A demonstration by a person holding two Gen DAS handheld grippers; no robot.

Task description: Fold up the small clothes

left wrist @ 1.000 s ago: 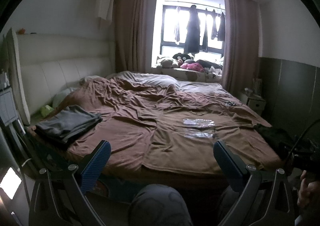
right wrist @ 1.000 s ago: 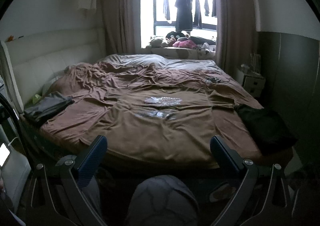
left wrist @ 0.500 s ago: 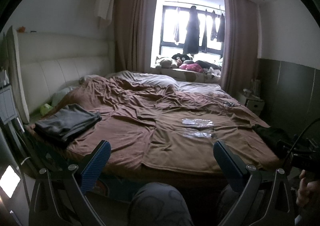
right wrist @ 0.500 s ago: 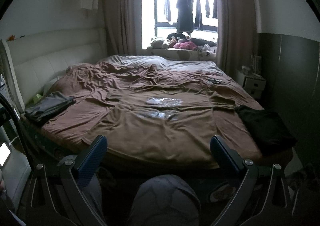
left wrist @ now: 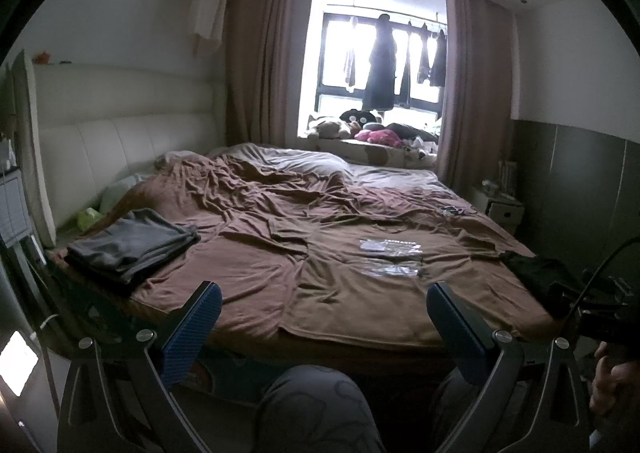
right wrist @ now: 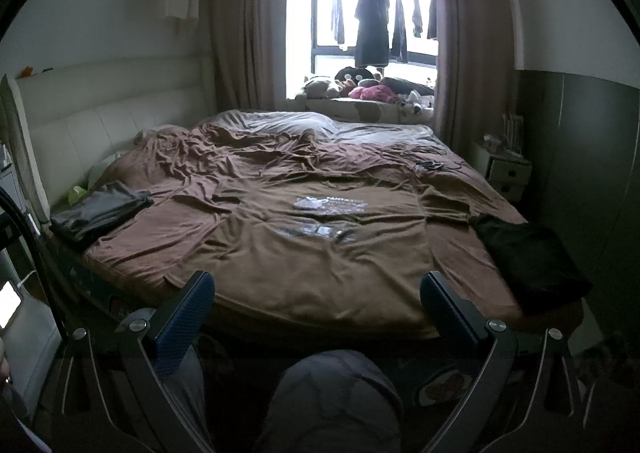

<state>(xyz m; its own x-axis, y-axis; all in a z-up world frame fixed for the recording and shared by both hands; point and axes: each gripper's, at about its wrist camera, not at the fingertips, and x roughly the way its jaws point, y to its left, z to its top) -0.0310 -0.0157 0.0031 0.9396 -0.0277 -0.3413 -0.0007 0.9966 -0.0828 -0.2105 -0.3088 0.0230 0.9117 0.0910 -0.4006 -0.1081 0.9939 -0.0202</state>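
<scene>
Light source: daylight from the window (left wrist: pixel 382 65) at the far wall; no lamp seen lit.
Exposure: window panes blown out to white; hanging clothes (right wrist: pixel 372 19) reduced to silhouettes.
Room level: dim overall, with muted colours.
Bed (left wrist: pixel 248 277): far end grazed by light, creases thrown into relief; near edge dull.
Shadows: deepest below the near bed edge and along the right wall.
Glare: small bright screen (left wrist: pixel 16 363) at lower left.
Distortion: strong fisheye; walls bow, black vignette in corners.
Focus: mild softness toward the rims.
</scene>
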